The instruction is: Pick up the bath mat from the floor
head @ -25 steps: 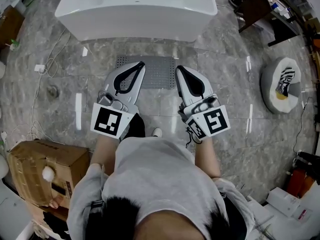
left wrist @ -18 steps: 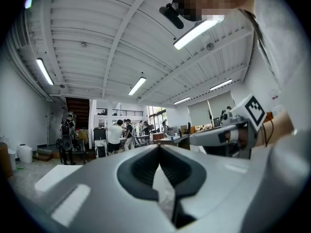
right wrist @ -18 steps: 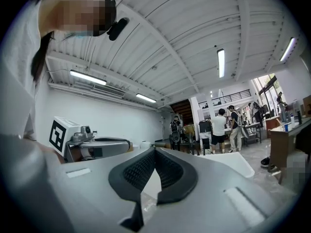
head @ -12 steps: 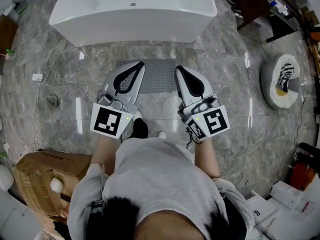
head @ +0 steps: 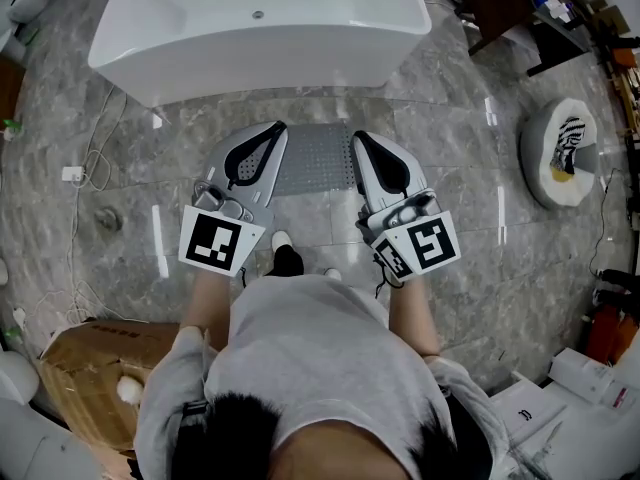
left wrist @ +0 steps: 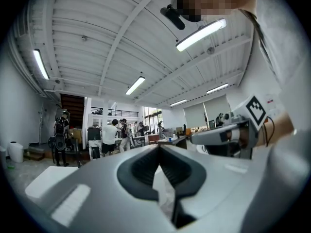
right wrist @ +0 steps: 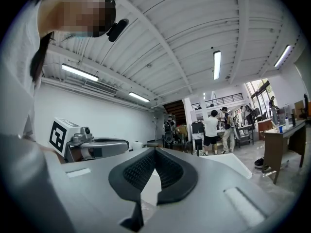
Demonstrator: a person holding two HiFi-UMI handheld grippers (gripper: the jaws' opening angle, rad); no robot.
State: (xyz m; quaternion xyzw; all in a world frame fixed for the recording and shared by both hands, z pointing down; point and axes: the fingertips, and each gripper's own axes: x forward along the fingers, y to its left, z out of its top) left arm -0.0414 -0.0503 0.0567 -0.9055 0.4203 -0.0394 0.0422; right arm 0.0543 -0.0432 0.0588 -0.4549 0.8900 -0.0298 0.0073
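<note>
The grey studded bath mat (head: 316,158) lies flat on the marble floor just in front of the white bathtub (head: 260,28); only the head view shows it. My left gripper (head: 279,126) is held level above the mat's left end, its jaws shut with nothing between them. My right gripper (head: 357,136) is held the same way over the mat's right end, also shut and empty. The left gripper view has its closed jaws (left wrist: 159,147) pointing across the room, and the right gripper view has its own (right wrist: 155,150) doing likewise. Neither gripper touches the mat.
A cardboard box (head: 85,368) stands at the lower left. Cables (head: 95,153) trail over the floor on the left. A round white cushion (head: 558,156) sits at the right, dark furniture (head: 510,8) behind it. The person's shoes (head: 285,258) stand just short of the mat.
The person has stepped toward the bathtub, so tub and mat sit closer and the box has slid back at lower left. Both grippers travelled along, still shut and side by side.
</note>
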